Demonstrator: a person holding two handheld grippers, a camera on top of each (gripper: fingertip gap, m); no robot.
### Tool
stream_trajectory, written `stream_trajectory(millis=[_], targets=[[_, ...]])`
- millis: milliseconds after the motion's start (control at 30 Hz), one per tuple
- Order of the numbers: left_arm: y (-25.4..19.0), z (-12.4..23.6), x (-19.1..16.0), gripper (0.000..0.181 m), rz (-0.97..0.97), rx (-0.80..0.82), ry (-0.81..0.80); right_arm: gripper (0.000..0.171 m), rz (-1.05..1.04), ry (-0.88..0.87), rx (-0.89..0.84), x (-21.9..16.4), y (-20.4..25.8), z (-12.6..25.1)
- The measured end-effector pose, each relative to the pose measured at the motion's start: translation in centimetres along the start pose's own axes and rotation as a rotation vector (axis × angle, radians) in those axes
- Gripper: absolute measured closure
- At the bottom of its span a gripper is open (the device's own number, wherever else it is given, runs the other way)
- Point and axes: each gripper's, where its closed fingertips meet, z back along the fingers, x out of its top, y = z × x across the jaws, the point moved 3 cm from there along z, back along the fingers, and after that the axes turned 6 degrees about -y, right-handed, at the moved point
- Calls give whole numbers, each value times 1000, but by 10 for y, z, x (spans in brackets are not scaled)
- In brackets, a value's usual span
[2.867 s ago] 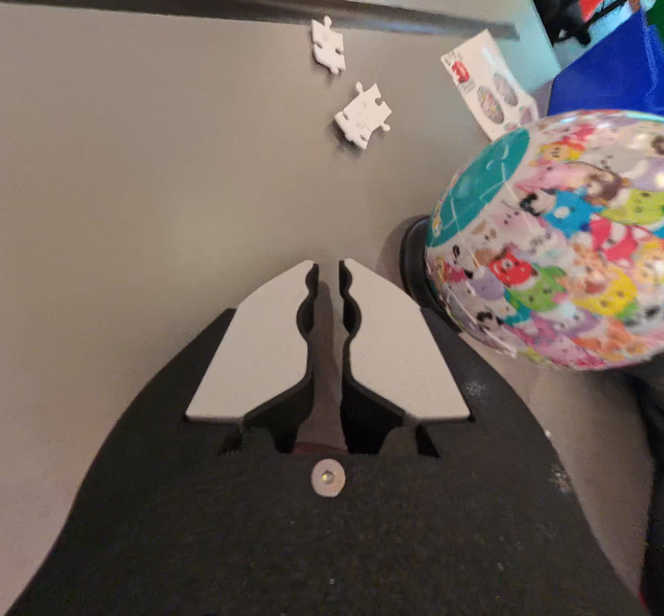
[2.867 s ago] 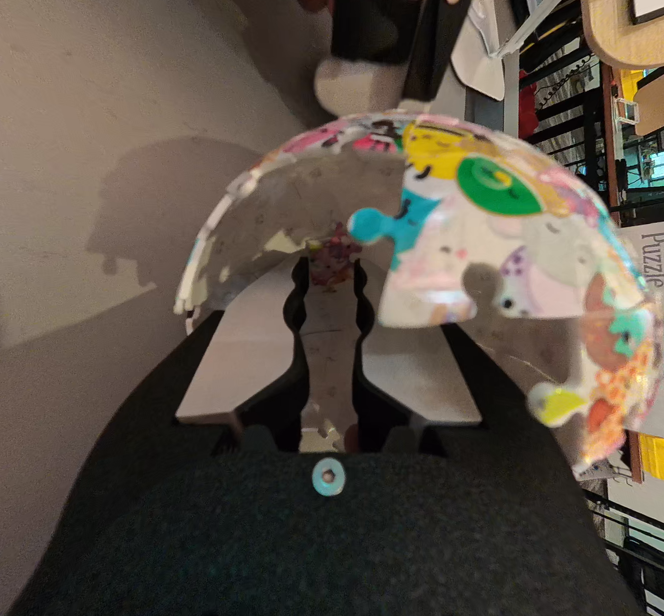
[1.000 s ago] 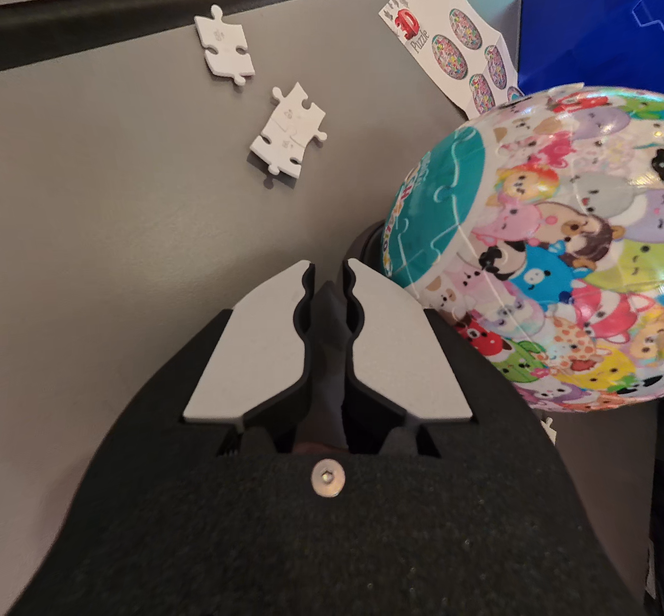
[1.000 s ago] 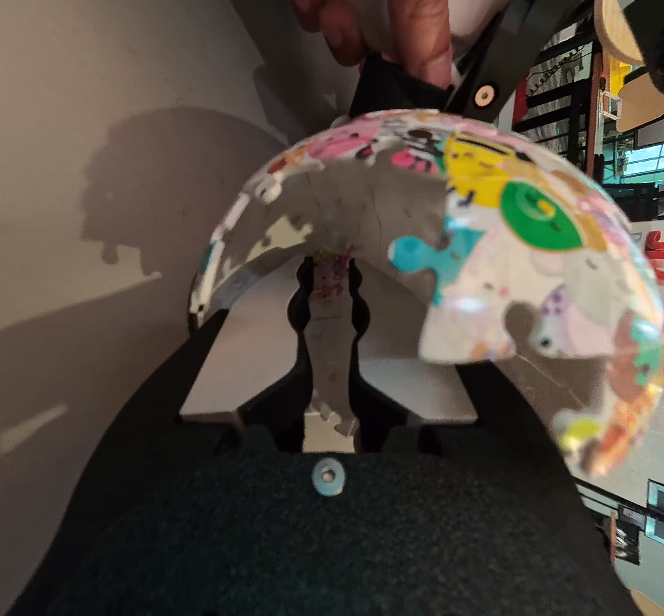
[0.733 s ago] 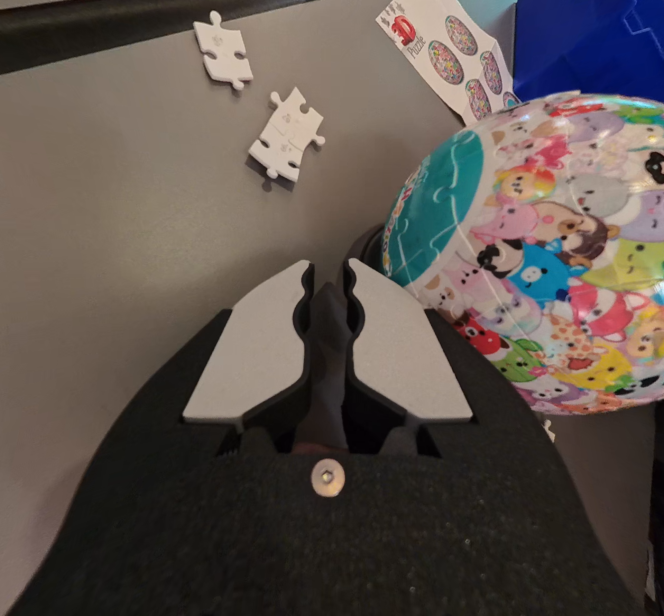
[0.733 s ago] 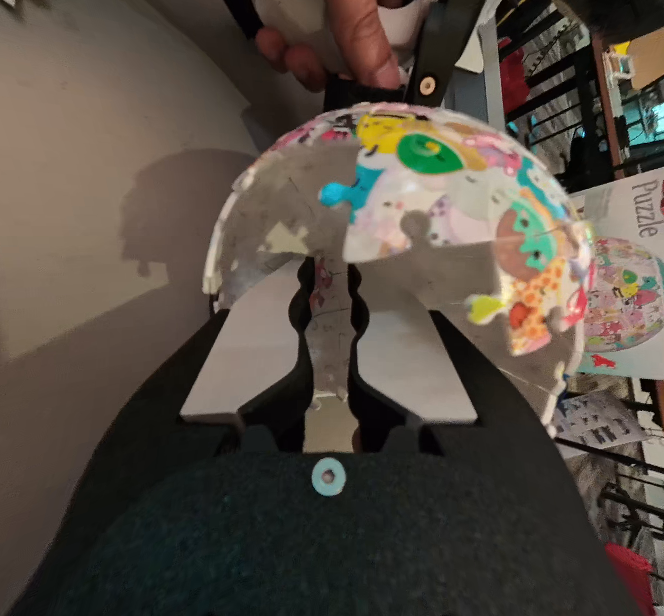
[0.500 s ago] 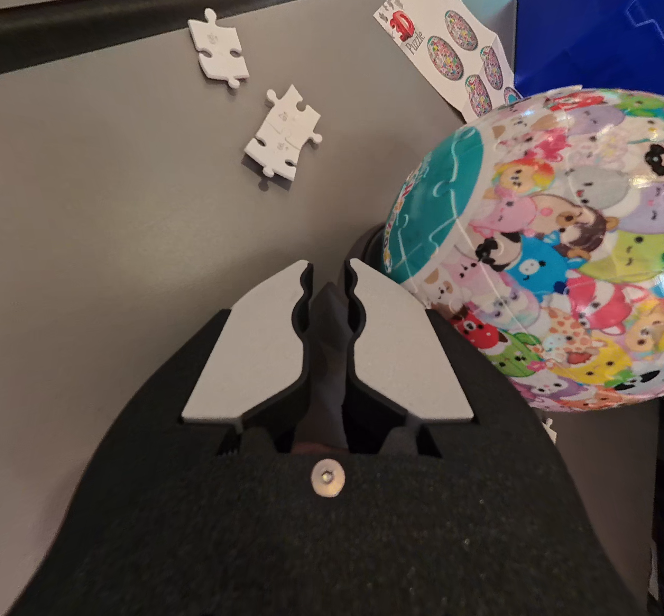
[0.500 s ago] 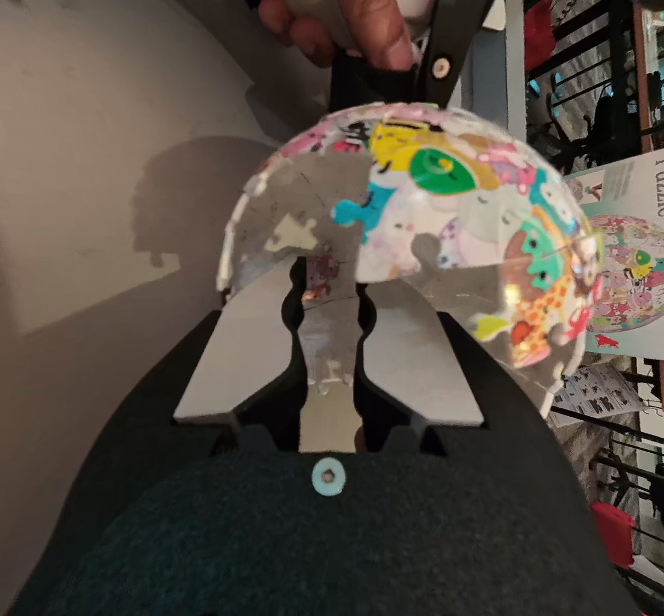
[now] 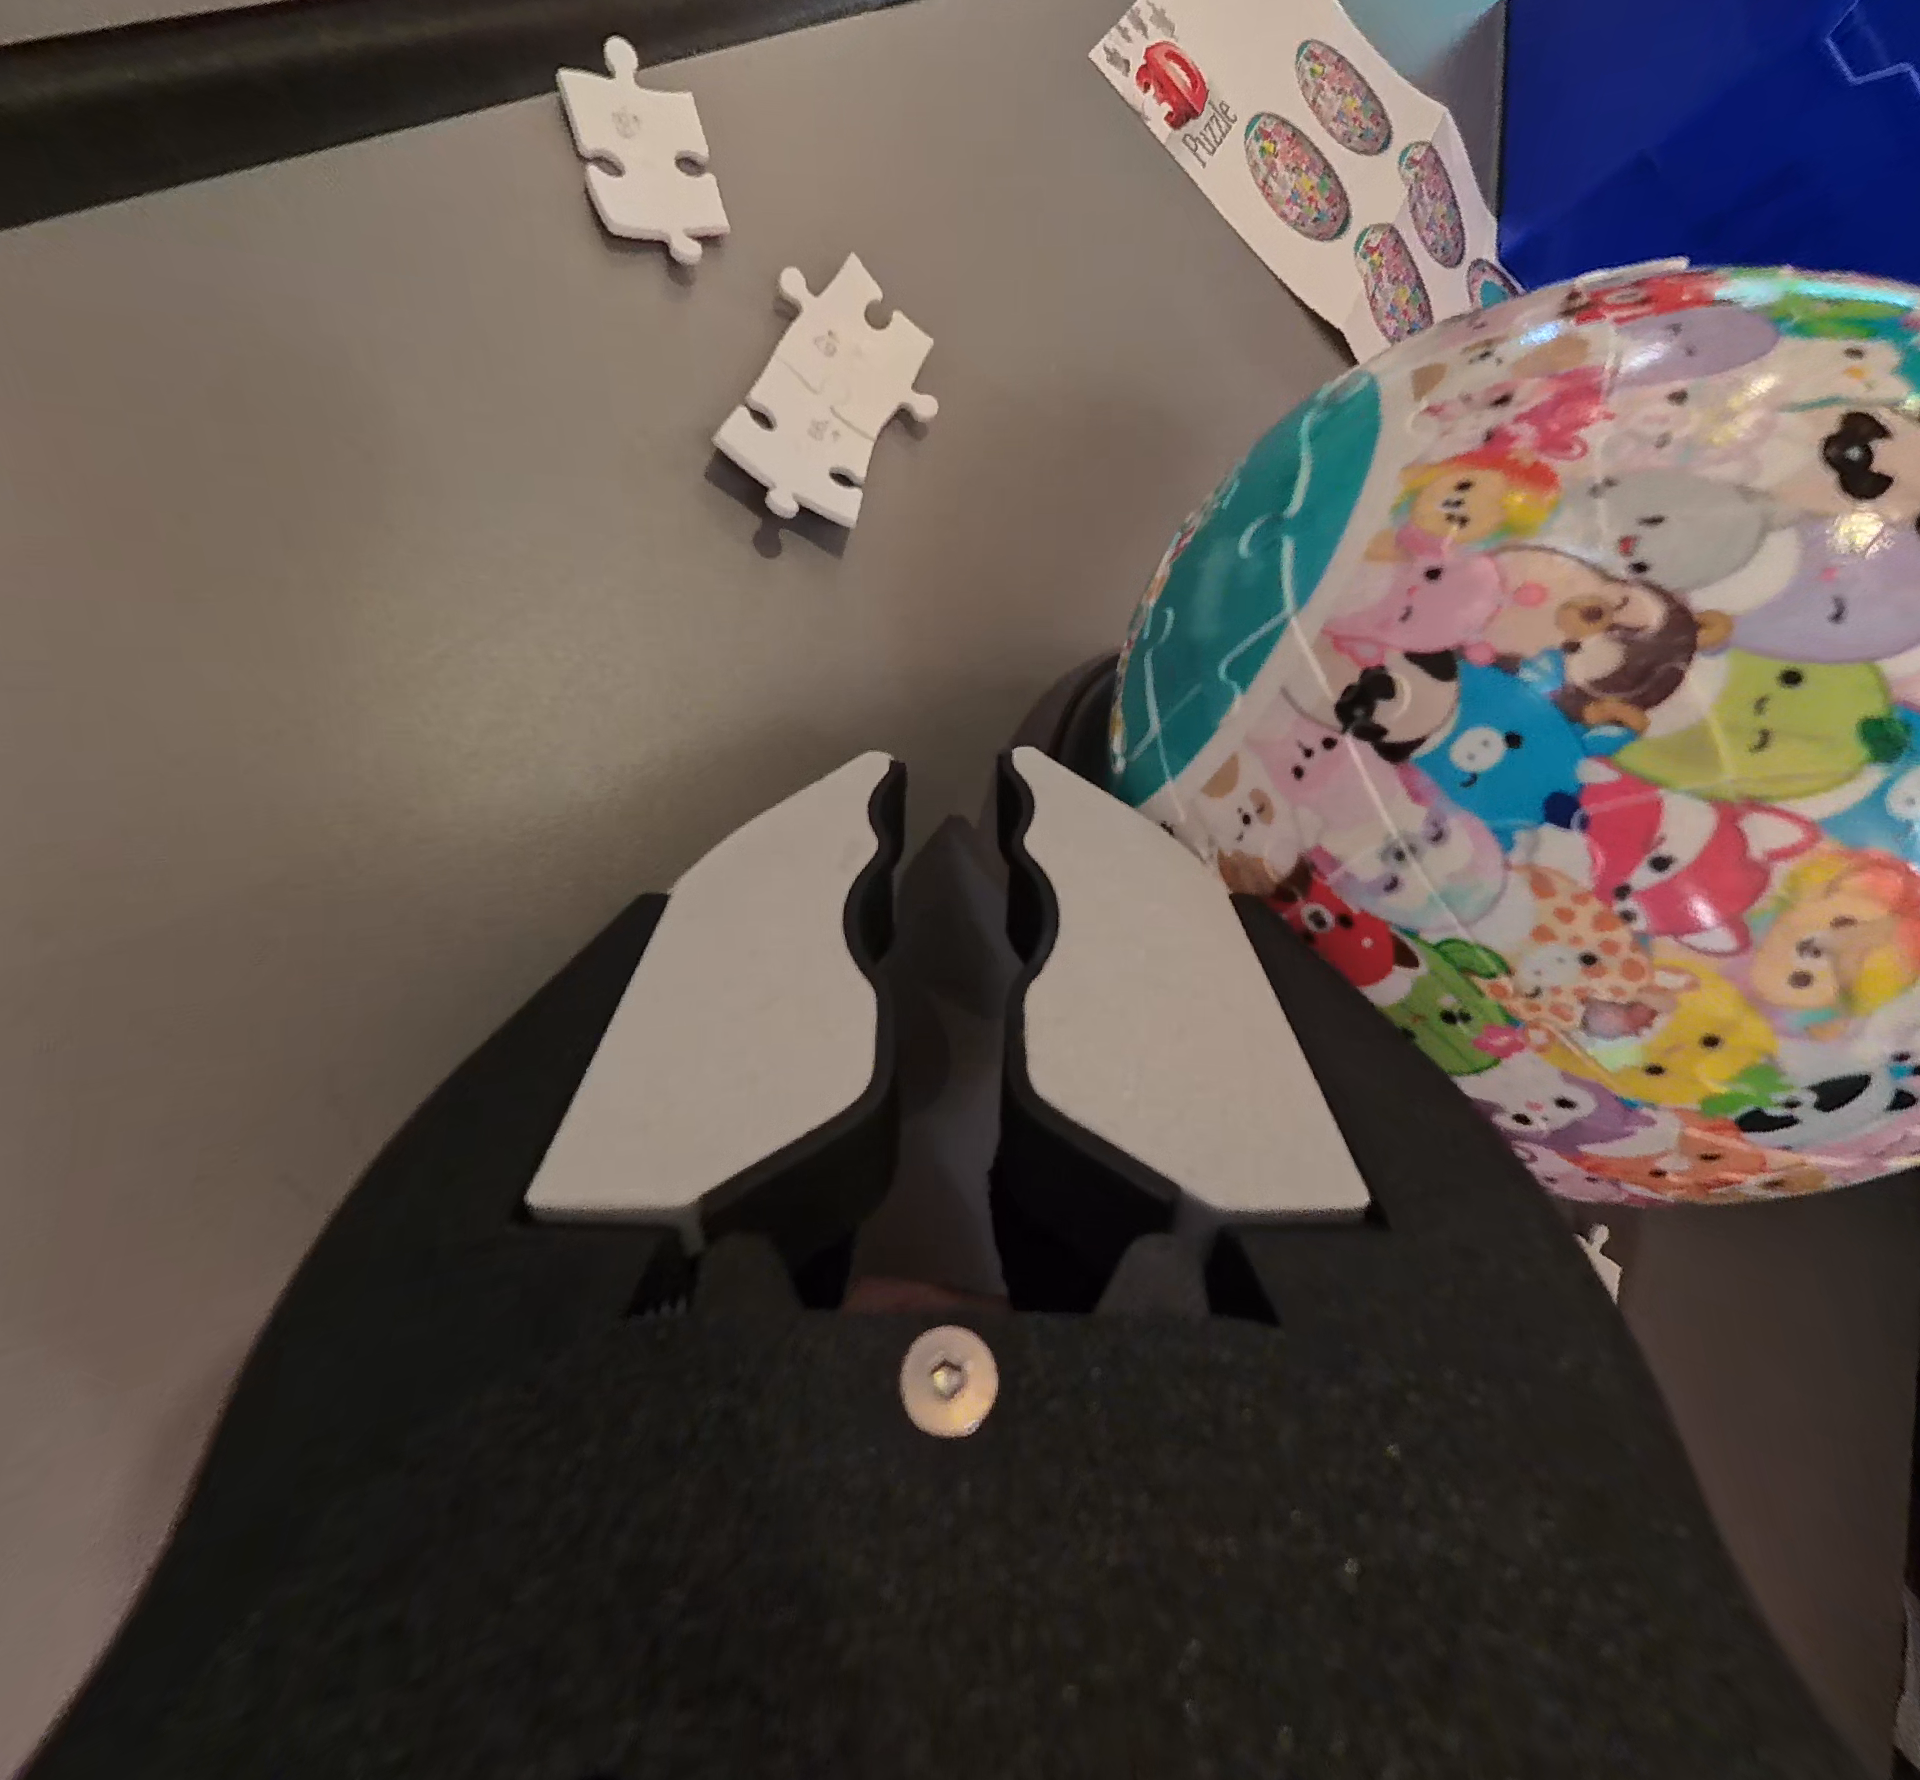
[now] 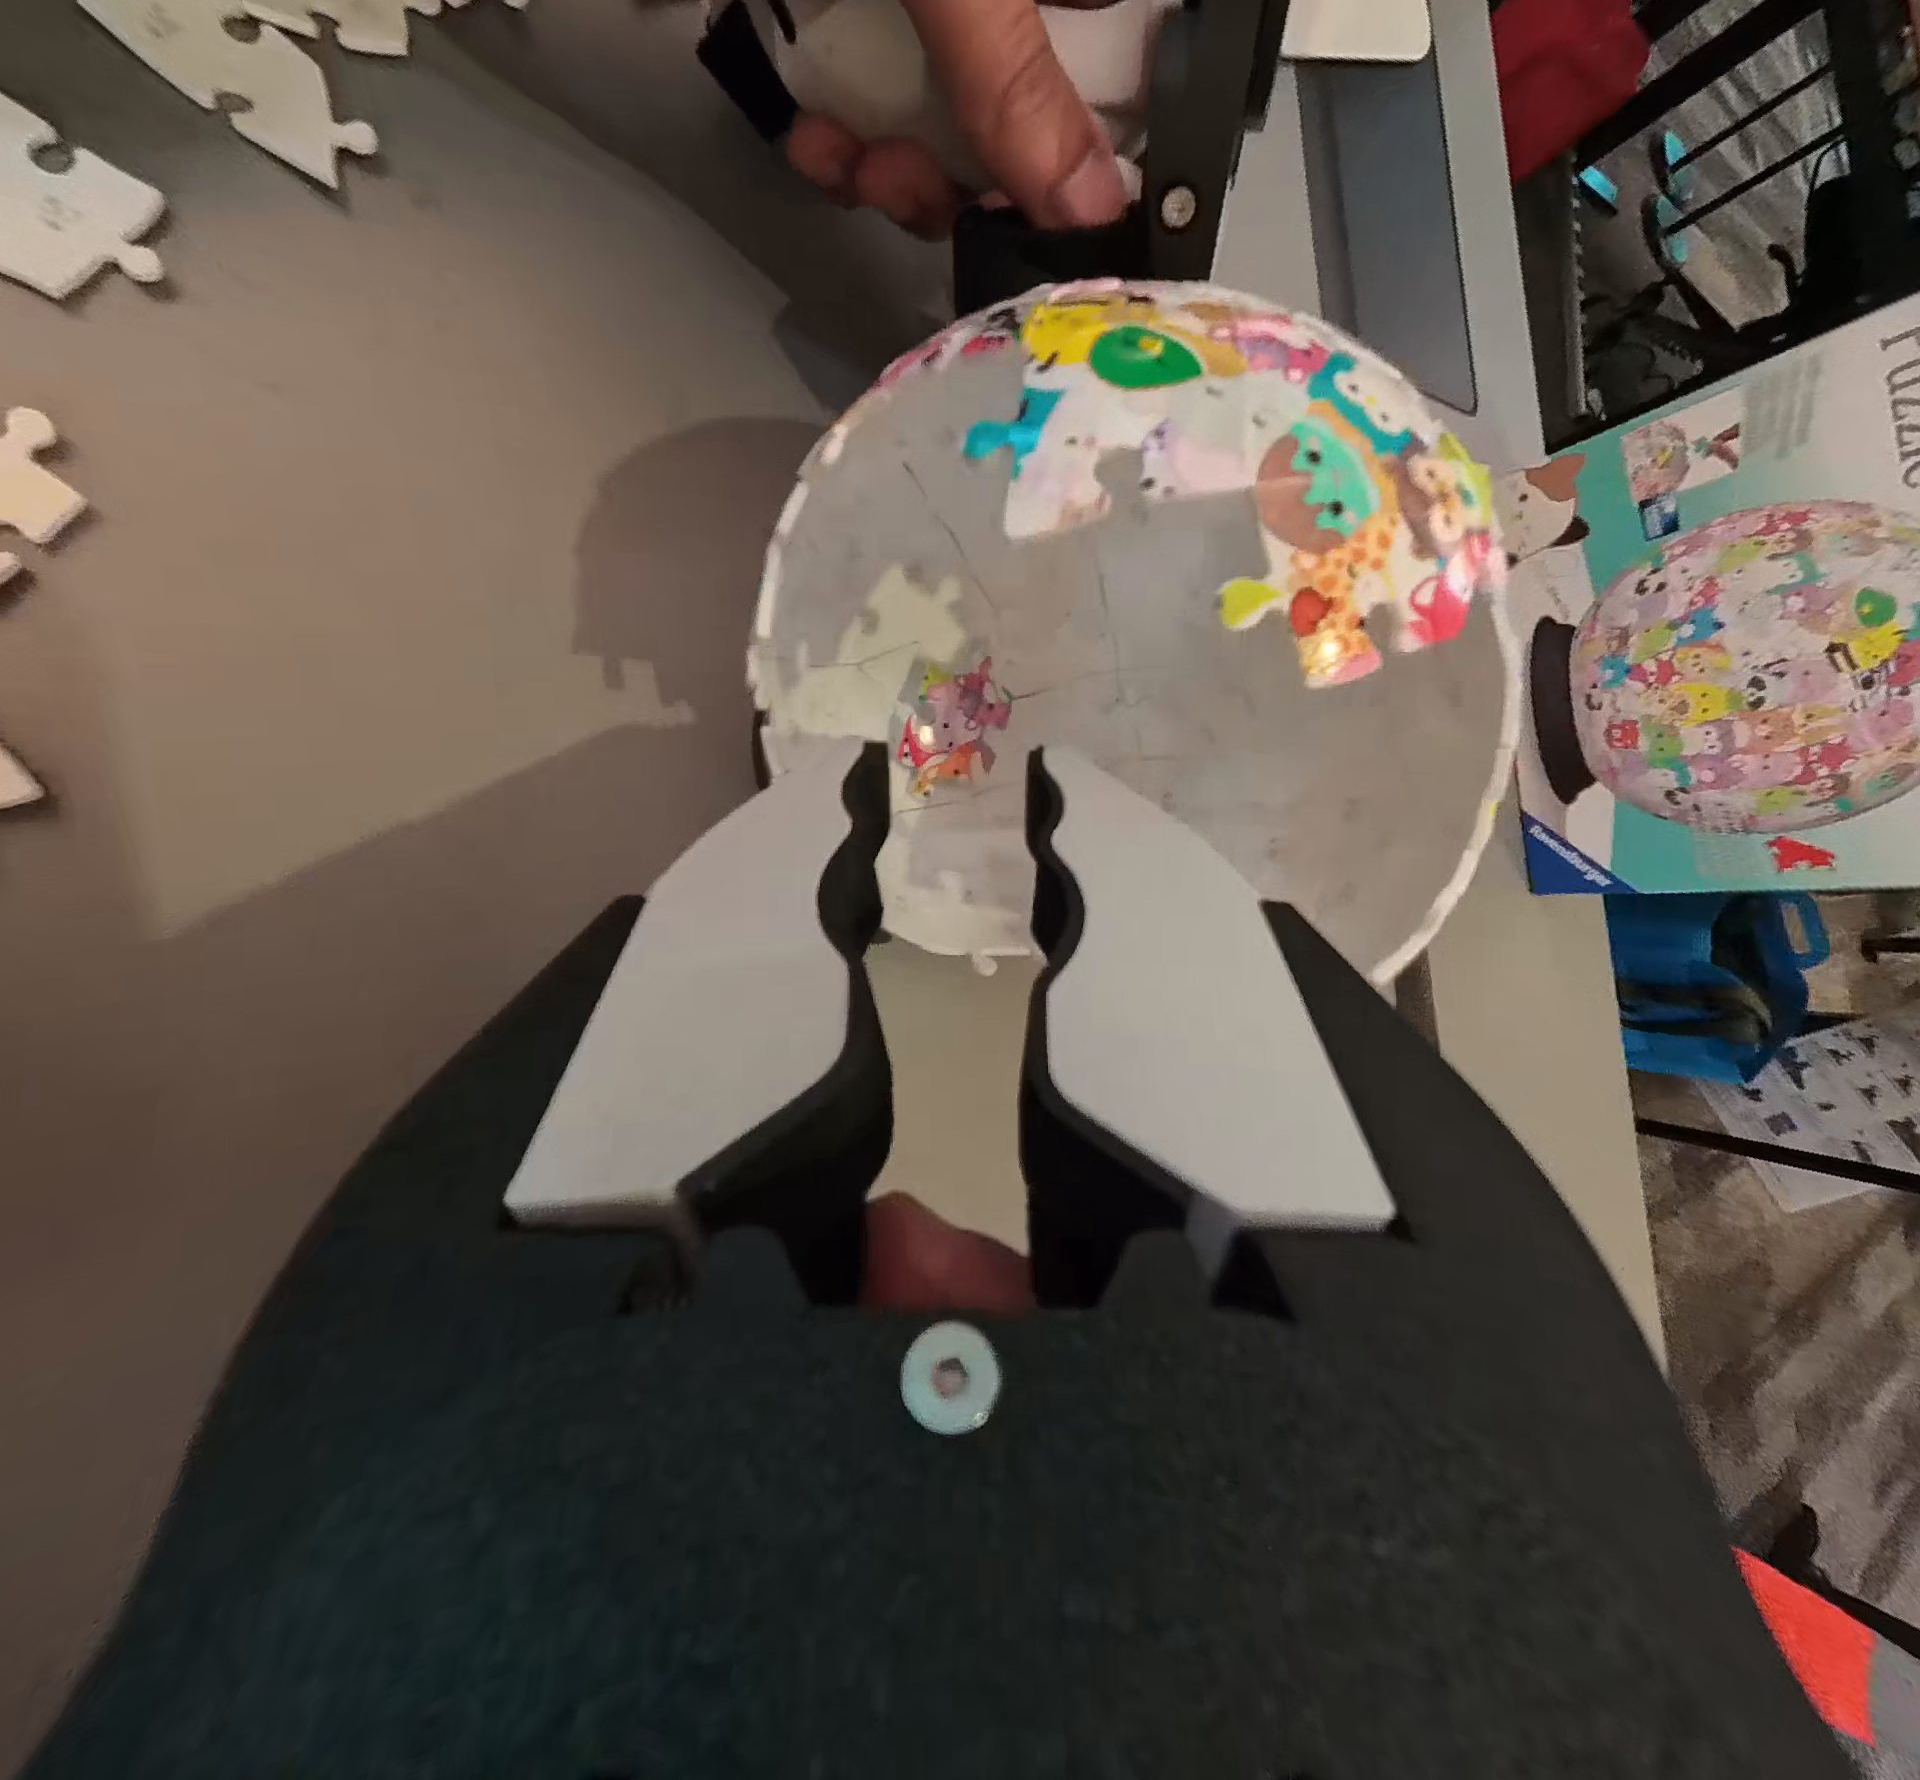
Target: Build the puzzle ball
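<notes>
Your left gripper [image 9: 950, 780] hovers over the grey table [image 9: 312, 639], its fingers a narrow gap apart with nothing between them, just left of the colourful puzzle ball [image 9: 1558, 743] on its dark stand [image 9: 1070, 722]. Two white piece clusters [image 9: 826, 400] lie face-down farther ahead, near a printed leaflet [image 9: 1299, 130]. Your right gripper [image 10: 951, 774] faces the ball's open, unfinished side [image 10: 1132, 650], fingers parted around its white rim; whether they pinch it cannot be told. Loose pieces [image 10: 229, 37] lie at left; the puzzle box [image 10: 1745, 650] stands right.
</notes>
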Motion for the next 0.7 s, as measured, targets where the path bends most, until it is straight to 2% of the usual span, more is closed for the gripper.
stream_trajectory(millis=[133, 167, 233, 300, 400, 533, 633, 700], targets=[[0, 0, 0, 165, 0, 0, 1, 142, -85, -10, -19, 0, -1, -2], [0, 0, 0, 165, 2, -1, 0, 137, -137, -5, 3, -1, 1, -6], [0, 0, 0, 165, 5, -2, -2, 112, -234, 21, 77, -4, 9, -17], [0, 0, 0, 165, 7, 0, -4, 110, -283, 43, 81, -9, 8, -25], [1, 1, 0, 165, 9, -5, -6, 120, -357, 36, 95, -7, 9, -28], [0, 1, 1, 164, 17, -17, -13, 123, -388, -47, 115, 9, 8, -11], [0, 1, 1, 164, 19, -18, -17, 141, -390, -42, 37, 5, -4, -5], [0, 1, 1, 164, 20, -18, -17, 140, -402, 9, -14, -6, -9, -11]])
